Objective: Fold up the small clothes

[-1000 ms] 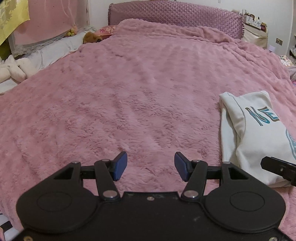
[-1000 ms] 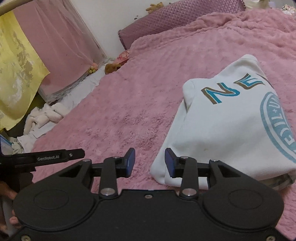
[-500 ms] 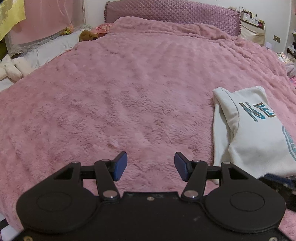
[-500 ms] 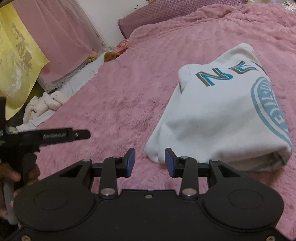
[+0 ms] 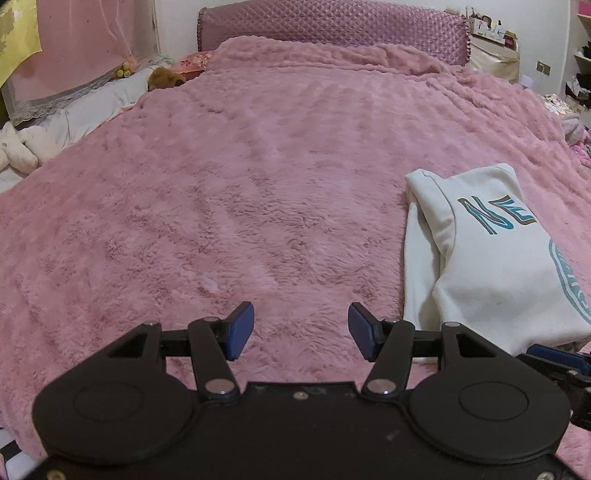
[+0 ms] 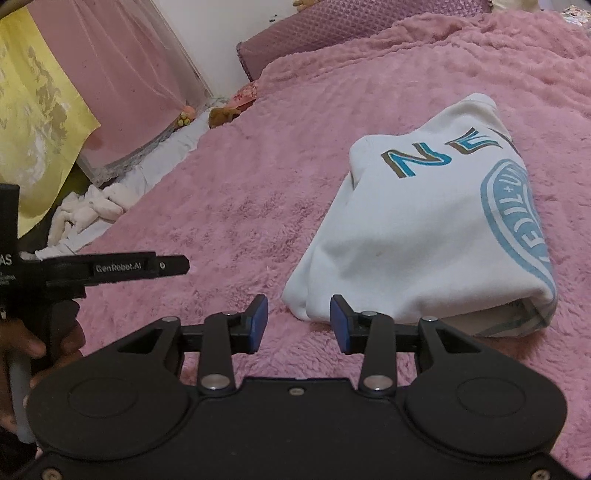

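A white sweatshirt (image 6: 424, 229) with blue lettering lies folded into a compact bundle on the pink fluffy blanket (image 5: 240, 192). The left wrist view has the sweatshirt (image 5: 480, 258) at the right side. My left gripper (image 5: 301, 330) stands open over bare blanket, to the left of the bundle, holding nothing. My right gripper (image 6: 298, 323) is open too, just short of the bundle's near left corner, its right pad close to the cloth. A hand (image 6: 22, 343) holds the left gripper's handle at the left edge of the right wrist view.
A purple quilted headboard (image 5: 332, 26) closes the far end of the bed. Along the left side lie a brown plush toy (image 5: 164, 77), white bedding (image 5: 74, 110) and white plush toys (image 6: 88, 210). Pink and yellow curtains (image 6: 92, 92) hang at the left wall. Clutter sits at the far right.
Both grippers have drawn back slightly from the folded sweatshirt, which lies still. The left gripper has swung so that the bundle shows more fully at its right. Both stay open.
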Action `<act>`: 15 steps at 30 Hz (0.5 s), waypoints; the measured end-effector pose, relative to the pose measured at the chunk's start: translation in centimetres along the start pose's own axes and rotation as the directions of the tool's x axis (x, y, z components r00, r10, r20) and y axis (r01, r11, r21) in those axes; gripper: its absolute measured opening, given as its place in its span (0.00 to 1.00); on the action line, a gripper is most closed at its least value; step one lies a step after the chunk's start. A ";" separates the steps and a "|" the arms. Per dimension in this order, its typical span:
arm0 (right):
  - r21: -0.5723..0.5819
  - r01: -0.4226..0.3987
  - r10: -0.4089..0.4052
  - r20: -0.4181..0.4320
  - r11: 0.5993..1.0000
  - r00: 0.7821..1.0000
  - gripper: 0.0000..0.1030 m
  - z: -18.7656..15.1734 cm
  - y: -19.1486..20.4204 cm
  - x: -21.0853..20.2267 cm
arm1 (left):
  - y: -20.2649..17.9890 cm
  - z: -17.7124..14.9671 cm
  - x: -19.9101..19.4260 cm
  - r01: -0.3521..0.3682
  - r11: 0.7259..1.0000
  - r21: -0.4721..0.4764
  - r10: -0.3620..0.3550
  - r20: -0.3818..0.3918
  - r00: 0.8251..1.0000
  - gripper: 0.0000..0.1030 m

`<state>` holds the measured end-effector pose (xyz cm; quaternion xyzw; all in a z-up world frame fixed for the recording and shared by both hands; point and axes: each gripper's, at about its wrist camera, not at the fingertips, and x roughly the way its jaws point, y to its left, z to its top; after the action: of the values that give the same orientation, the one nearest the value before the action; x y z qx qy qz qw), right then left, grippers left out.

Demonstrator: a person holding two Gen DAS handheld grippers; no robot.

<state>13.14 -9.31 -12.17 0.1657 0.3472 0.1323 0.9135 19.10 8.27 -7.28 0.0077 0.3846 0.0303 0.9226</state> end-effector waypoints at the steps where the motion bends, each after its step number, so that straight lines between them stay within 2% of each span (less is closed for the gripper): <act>1: 0.003 -0.001 0.001 -0.002 1.000 1.000 0.34 -0.1 0.0 0.1 | 0.0 0.0 -0.1 0.001 1.000 -0.003 -0.001 0.001 1.000 0.56; 7: 0.005 0.004 -0.003 -0.012 1.000 1.000 0.34 -0.4 -0.4 0.0 | -0.3 -0.1 0.1 0.005 1.000 0.005 -0.005 -0.005 1.000 0.56; 15: 0.009 0.062 -0.061 -0.028 0.998 0.998 0.35 -2.4 -3.5 -2.4 | -2.5 -0.7 1.3 0.040 0.999 0.030 -0.040 -0.031 0.999 0.56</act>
<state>10.23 -12.79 -13.84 0.1573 0.3654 0.1047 0.9115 19.63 5.88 -8.81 0.0137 0.3991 0.0060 0.9168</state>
